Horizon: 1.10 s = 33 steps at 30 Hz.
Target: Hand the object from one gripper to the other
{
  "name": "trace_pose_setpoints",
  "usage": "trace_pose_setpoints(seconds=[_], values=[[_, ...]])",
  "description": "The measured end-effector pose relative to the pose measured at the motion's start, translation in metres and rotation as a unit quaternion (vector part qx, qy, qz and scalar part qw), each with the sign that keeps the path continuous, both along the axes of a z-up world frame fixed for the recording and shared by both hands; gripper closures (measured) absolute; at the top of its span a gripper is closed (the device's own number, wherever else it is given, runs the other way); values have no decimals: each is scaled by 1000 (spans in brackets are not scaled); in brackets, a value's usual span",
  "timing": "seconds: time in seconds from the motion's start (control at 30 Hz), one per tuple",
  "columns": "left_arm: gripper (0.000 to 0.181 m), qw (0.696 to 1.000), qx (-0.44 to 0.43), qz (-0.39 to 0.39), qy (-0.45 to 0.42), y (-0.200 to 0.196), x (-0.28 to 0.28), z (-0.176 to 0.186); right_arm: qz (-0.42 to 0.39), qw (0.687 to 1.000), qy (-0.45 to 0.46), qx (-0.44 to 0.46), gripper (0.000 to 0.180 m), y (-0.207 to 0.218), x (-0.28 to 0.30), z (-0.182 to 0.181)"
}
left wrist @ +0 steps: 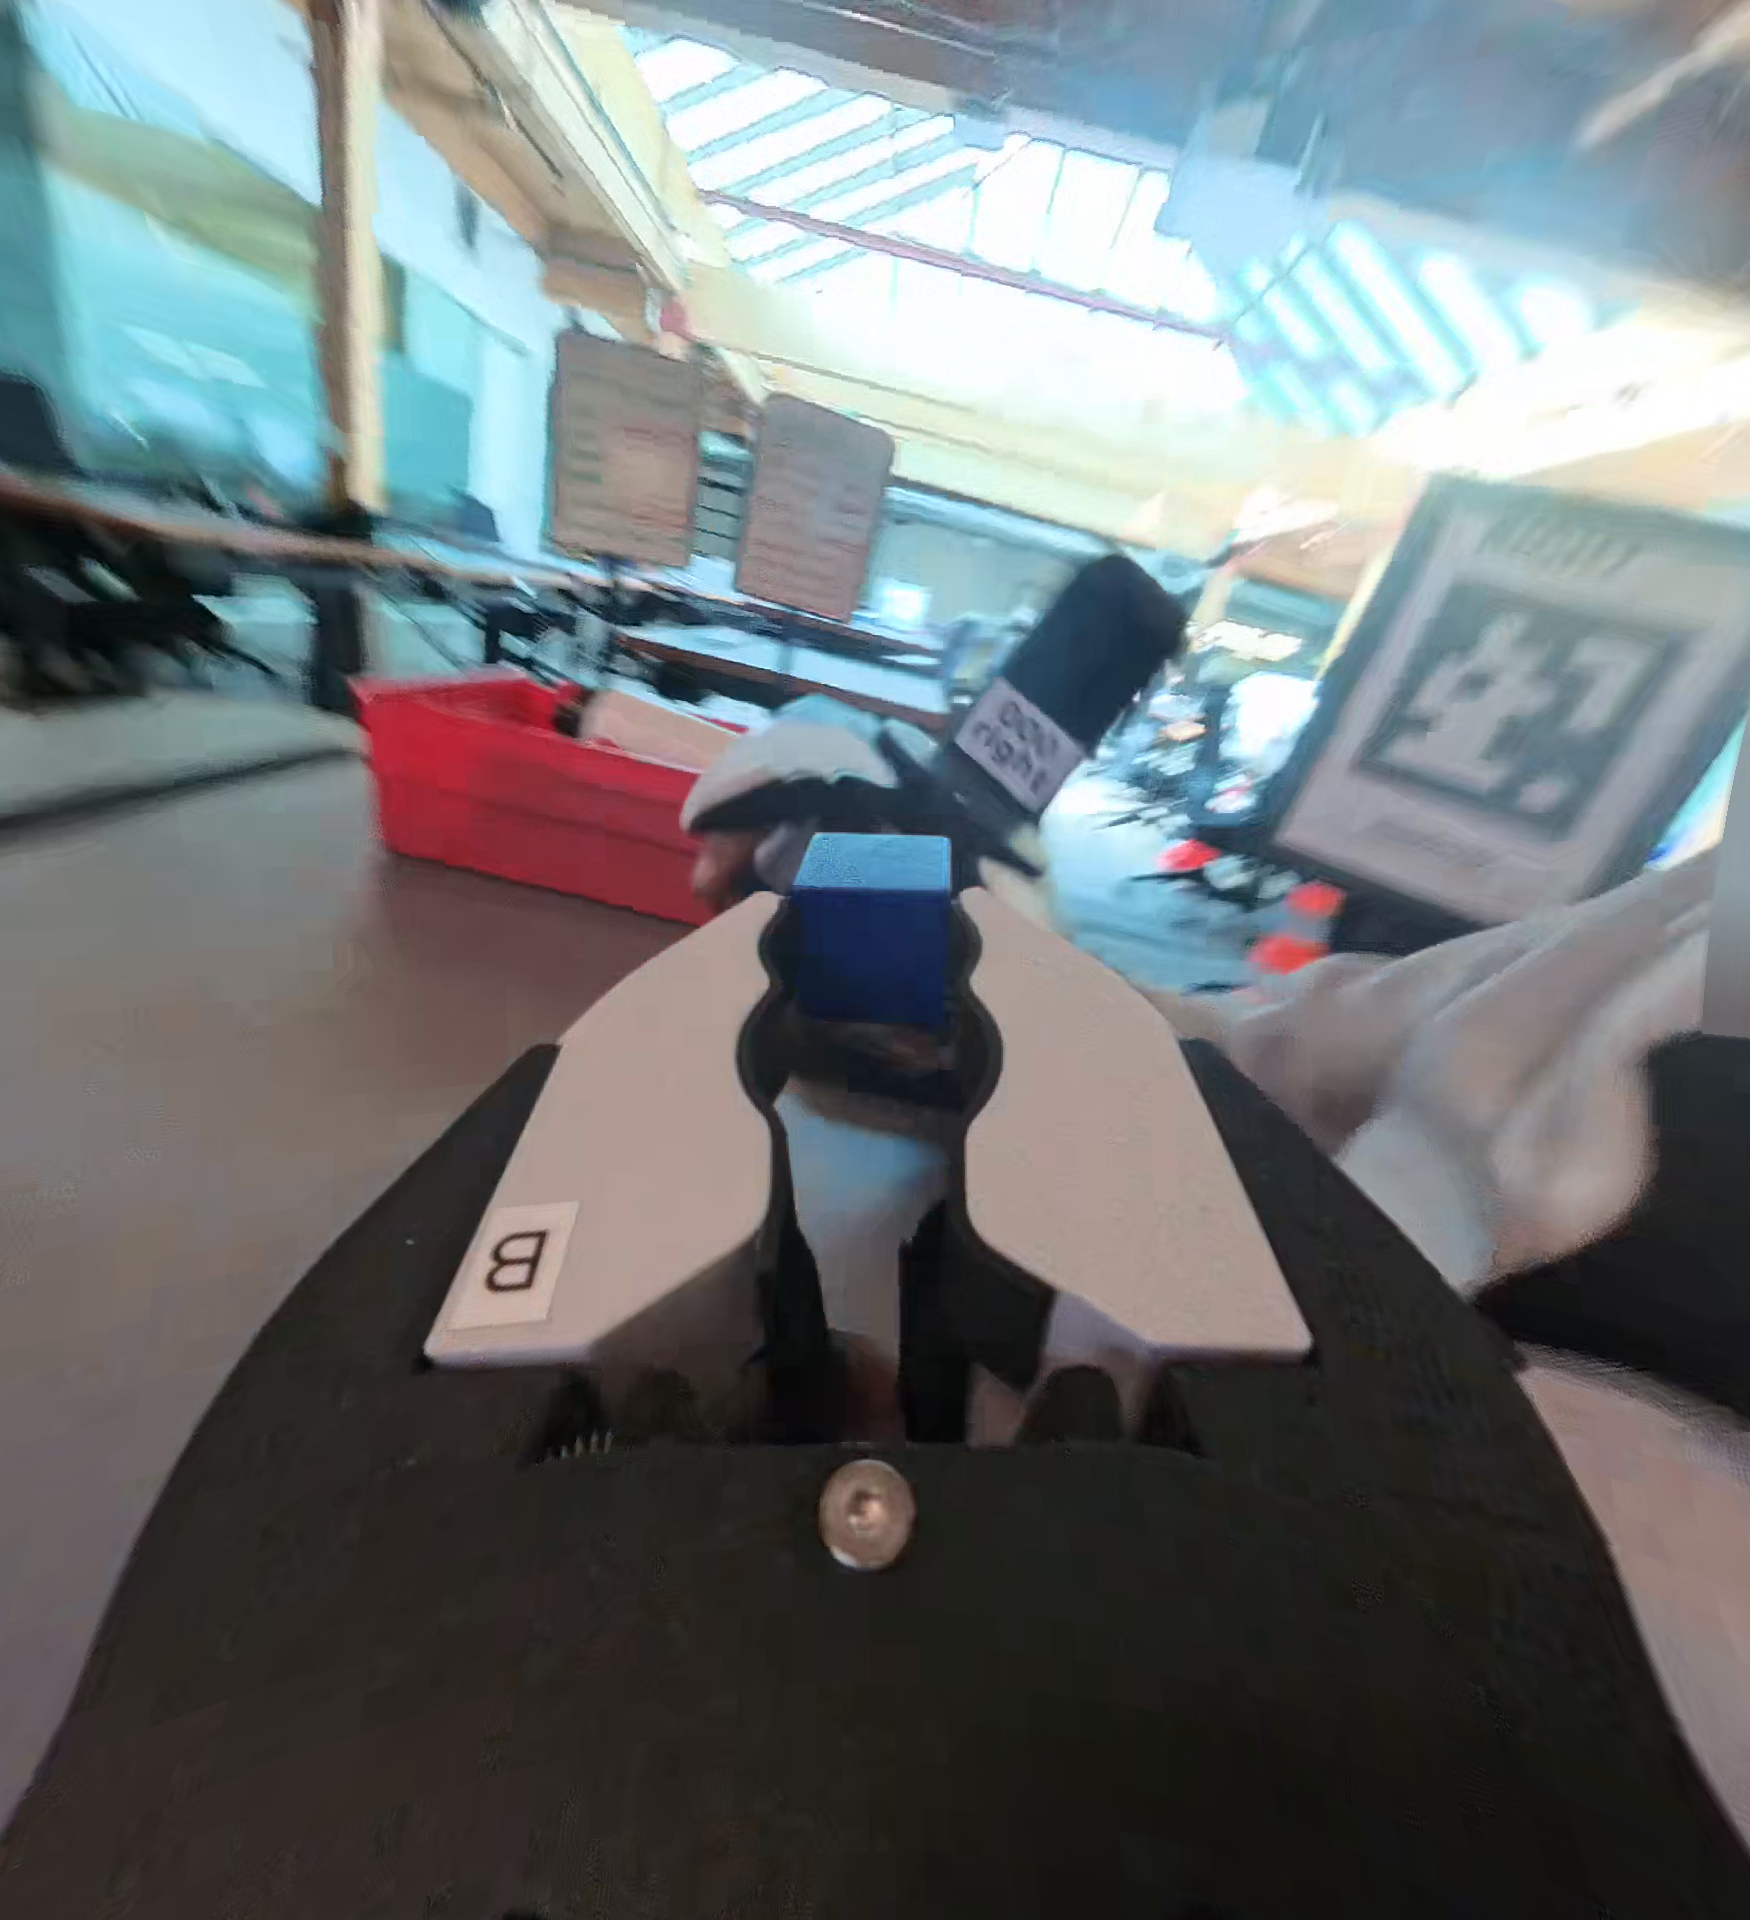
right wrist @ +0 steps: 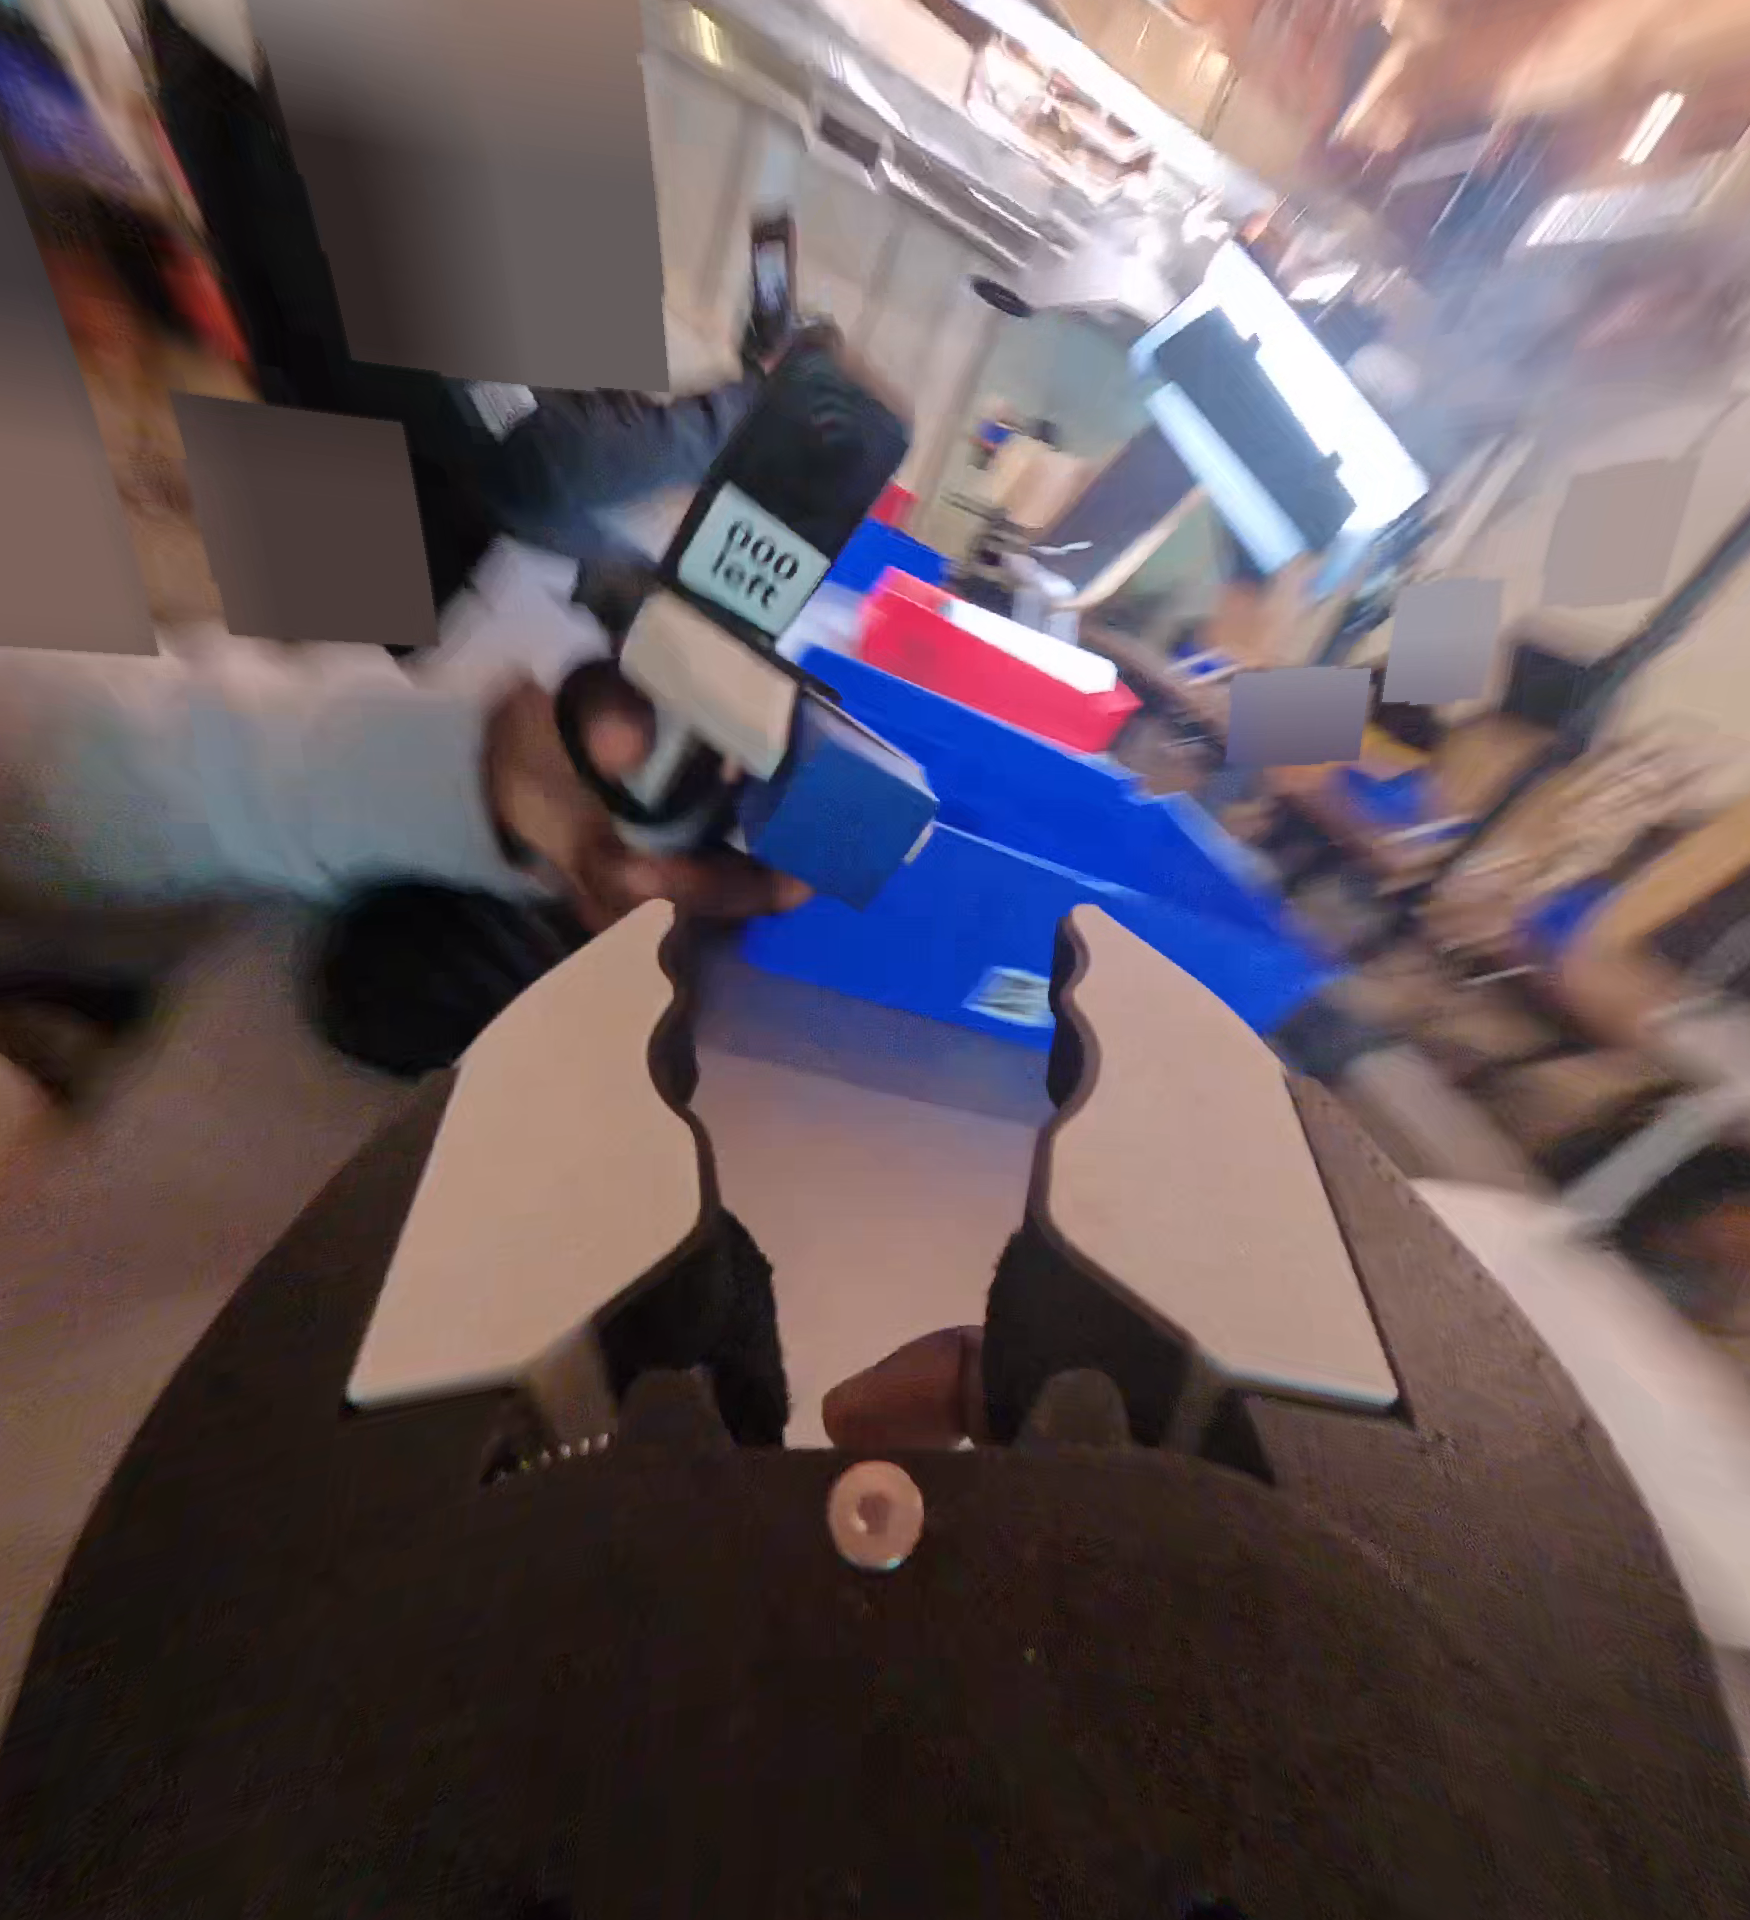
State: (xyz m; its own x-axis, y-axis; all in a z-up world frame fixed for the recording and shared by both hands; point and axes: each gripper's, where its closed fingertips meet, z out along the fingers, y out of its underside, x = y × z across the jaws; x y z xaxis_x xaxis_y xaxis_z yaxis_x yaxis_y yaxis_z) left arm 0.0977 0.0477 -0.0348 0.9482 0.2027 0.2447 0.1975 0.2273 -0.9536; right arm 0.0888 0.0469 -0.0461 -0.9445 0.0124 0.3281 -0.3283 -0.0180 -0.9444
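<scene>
Left gripper (left wrist: pixel 871 935): clamped on blue block (left wrist: pixel 871 940).
Right gripper (right wrist: pixel 866 925): jaws apart, empty.
Block bearing: ahead, slightly left of the right gripper's gap.

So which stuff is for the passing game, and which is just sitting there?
For the job:
- blue block, held in the left gripper
- right gripper, open and empty, waiting

Just lying about:
- red bin on the table
- blue bin
- board with a black-and-white pattern
</scene>
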Motion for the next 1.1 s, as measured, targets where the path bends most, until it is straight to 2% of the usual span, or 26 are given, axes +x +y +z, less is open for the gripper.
trace_pose_setpoints(seconds=[0.07, 0.13, 0.2, 0.33, 0.4, 0.47, 0.5, 0.57, 0.6, 0.67, 0.73, 0.77, 0.83, 1.0, 1.07, 1.1], values=[[154, 993, 19, -62, -94, 2, 3, -7, -66, 976, 205, 10, 124, 3, 3, -3], [154, 987, 18, -106, -122, 8, 11, -11, -78, 948, 310, 3, 129, 2, 15, -5], [154, 986, -9, -113, -121, 13, 14, -18, -79, 940, 333, -4, 131, -1, 21, -5], [154, 983, -19, -133, -124, 16, 21, -21, -63, 934, 353, -1, 152, -2, 27, -9], [145, 984, -11, -134, -116, 15, 20, -17, -57, 939, 338, -2, 152, -2, 28, -8], [136, 995, -6, -88, -55, 14, 14, -10, -48, 962, 267, -9, 152, -1, 24, -2], [121, 999, -11, -48, -9, 12, 10, -7, -42, 978, 206, -16, 152, 0, 19, 2], [106, 991, -43, 50, 118, 7, 1, -2, -12, 999, 33, -25, 152, 2, 8, 9], [104, 974, -68, 101, 190, 5, -2, 0, 22, 997, -72, -29, 152, 3, 5, 12], [106, 931, -118, 175, 299, 2, -6, 2, 98, 955, -276, -32, 153, 6, 1, 13], [111, 911, -158, 194, 329, 5, -10, -6, 165, 893, -418, -23, 153, 8, -2, 11], [115, 907, -172, 195, 332, 7, -11, -9, 183, 871, -456, -20, 153, 8, -2, 9], [121, 900, -187, 194, 342, 10, -12, -14, 196, 851, -487, -8, 153, 6, -1, 4], [136, 875, -224, 190, 386, 15, -9, -22, 205, 841, -500, 33, 153, 0, 10, -6], [149, 872, -230, 196, 386, 14, -10, -23, 208, 836, -505, 40, 153, 0, 11, -8], [150, 876, -229, 191, 380, 14, -9, -23, 210, 836, -506, 42, 153, 0, 12, -9]])
